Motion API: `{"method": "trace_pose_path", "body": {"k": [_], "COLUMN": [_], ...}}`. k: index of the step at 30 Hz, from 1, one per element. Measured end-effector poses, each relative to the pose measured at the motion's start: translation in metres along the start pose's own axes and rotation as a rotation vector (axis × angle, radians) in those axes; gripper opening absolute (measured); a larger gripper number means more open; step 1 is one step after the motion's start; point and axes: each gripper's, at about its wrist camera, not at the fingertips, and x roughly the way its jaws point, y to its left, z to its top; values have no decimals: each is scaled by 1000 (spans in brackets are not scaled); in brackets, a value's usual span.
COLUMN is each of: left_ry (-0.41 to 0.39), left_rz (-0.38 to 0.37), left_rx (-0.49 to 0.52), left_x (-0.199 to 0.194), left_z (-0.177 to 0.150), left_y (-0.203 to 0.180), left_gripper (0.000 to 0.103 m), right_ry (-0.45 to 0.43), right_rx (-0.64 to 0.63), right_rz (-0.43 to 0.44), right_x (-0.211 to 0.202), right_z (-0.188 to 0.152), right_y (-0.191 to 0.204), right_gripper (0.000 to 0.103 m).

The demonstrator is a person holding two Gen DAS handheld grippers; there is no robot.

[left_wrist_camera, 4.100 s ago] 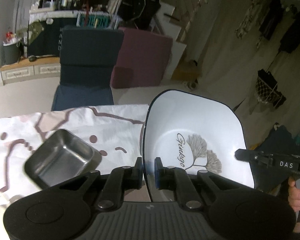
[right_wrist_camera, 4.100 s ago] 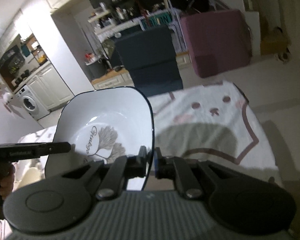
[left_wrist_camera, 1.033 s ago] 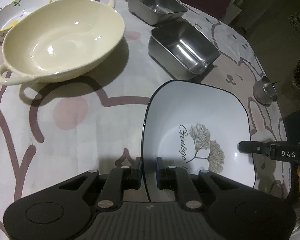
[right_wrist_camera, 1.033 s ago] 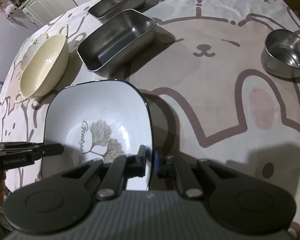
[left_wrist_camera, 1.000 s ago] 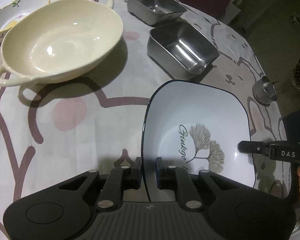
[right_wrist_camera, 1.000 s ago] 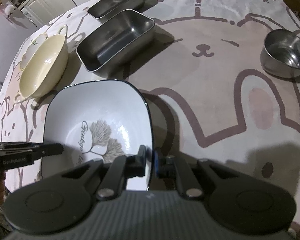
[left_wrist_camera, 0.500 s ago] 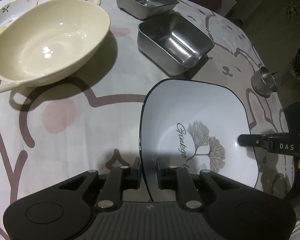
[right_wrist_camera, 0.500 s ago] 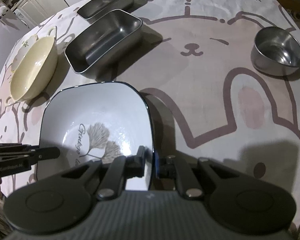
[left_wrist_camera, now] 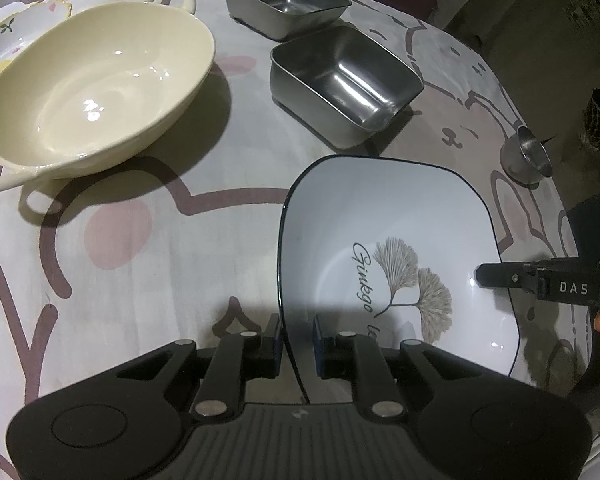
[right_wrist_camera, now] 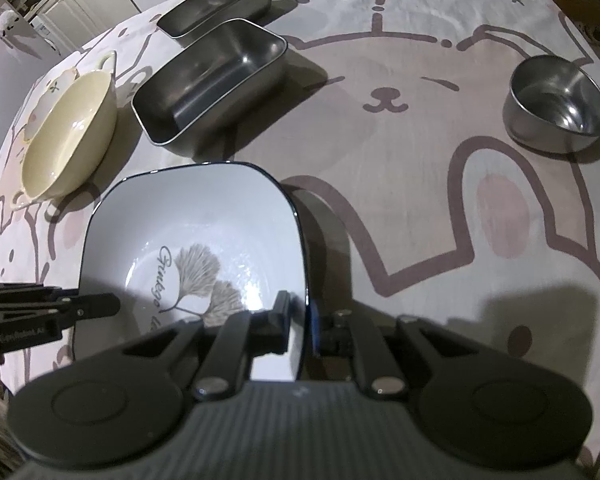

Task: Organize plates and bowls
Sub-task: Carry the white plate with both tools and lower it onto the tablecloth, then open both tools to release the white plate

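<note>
Plates and bowls, sorting barely begun: square white plate with a ginkgo print sits low over the bear-print tablecloth, my left gripper pinching its left rim and my right gripper its right rim. Cream handled bowl, two steel trays and round steel bowl stand separately, unstacked.

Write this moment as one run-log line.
left tongs: grip square plate rim | right tongs: grip opposite rim | nearby: steel tray, cream bowl
</note>
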Motion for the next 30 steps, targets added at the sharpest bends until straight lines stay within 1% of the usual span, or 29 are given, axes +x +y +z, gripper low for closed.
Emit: {"method": "trace_pose_path", "body": {"k": [3,5,7,8,9,11,12,14,16,18,19,20,21,22,24,25,28,30], "left_ry": [0,0,-3,-6,-8,-10,-10,-18,-30,-40,-43,-44,-48,-55,-64,-67,-75,-86], "left_rz": [3,7,8,8,9,10,11,14,17,19,19,19,18,18,21,22,19,19], "left_rx": [5,6,8,8,10,15,19,22,27,36,41,46,56,66,78,79,84,92], "left_x": [0,-1,-2,-3,-3,-4,-5,-6,-9,-11,-12,-12,-13,-15,-18,-19,-25,-30], "left_z": [0,0,-1,-1,-2,-3,-4,-5,-7,-8,-8,-9,-10,-11,-13,-14,-16,-18], "left_y": [0,0,0,0,0,-1,-1,-2,-3,-5,-6,-7,-9,-10,-13,-13,-15,-18], "left_gripper": [18,24,34,39,41,44,48,63,69,71,77,89,93,96,99,101,103,103], "right_ry": [-4,-5,-8,-9,-11,-15,-17,-23,-27,-33,-37,-41,-47,-50,-59,-64,-84,-101], "right_rx": [-12,-13,-14,-15,-18,-24,-28,-37,-44,-49,-51,-52,-52,-53,-54,-54,-59,-77], "right_rz": [-8,-1,2,3,4,10,13,19,22,22,21,20,20,21,22,21,17,0], "right_x": [-1,-2,-3,-4,-5,-7,-8,-10,-12,-13,-15,-16,-17,-18,-21,-22,-28,-31], "right_z": [-2,-4,-5,-6,-6,-9,-10,-13,-15,-18,-19,-21,-22,-24,-27,-28,-34,-38], "right_y": [4,4,4,4,3,3,3,2,2,2,2,1,1,1,0,-1,-2,0], "right_gripper": [16,19,26,32,38,44,48,53,60,67,70,76,83,87,99,102,103,103]}}
